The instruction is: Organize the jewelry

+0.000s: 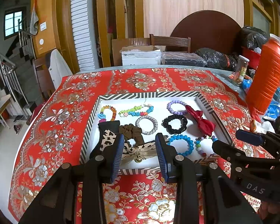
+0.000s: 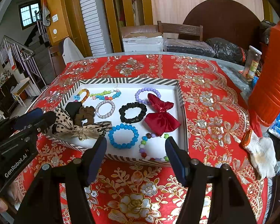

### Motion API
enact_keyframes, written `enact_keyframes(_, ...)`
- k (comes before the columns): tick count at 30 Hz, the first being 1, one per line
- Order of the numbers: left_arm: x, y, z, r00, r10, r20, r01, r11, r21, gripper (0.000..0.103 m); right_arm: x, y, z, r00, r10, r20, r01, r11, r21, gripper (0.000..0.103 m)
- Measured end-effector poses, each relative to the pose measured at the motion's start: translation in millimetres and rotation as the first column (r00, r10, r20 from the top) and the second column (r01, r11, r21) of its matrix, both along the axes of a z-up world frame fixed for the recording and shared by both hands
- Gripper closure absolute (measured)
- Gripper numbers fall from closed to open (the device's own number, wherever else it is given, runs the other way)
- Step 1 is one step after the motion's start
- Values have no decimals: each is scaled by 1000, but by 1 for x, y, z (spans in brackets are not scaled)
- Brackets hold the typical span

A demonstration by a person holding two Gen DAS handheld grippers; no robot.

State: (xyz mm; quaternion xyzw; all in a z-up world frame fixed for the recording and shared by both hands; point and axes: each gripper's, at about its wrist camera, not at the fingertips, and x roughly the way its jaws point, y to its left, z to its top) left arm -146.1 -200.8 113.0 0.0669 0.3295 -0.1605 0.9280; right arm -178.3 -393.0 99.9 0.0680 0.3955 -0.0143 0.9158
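A striped-rim white tray (image 1: 149, 94) (image 2: 128, 81) sits on the red floral tablecloth and holds several bracelets, scrunchies and bows. Among them are a blue bead bracelet (image 1: 190, 144) (image 2: 113, 130), a black scrunchie (image 1: 175, 124) (image 2: 133, 112), a red bow (image 1: 201, 121) (image 2: 160, 115), a leopard bow (image 1: 138, 151) (image 2: 74, 126) and a brown scrunchie (image 1: 131, 130) (image 2: 85, 113). My left gripper (image 1: 140, 147) is open and empty, hovering over the tray's near edge above the leopard bow. My right gripper (image 2: 136, 147) is open and empty over the near right edge, by the multicolour bead bracelet (image 2: 149, 136).
A tall orange bottle (image 1: 267, 80) (image 2: 270, 74) and a glass jar (image 1: 241, 69) (image 2: 252, 63) stand at the table's right. A white glove (image 2: 261, 153) lies on the right. Boxes, black bags and a chair are behind the table. The table's left edge drops to the floor.
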Motion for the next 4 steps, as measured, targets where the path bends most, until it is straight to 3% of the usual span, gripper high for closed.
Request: enact_keyframes(4, 2, 2, 0, 1000, -1, -2, 1, 1000, -6, 69, 1, -1, 0, 1000, -1, 1, 1, 1000, 1, 35)
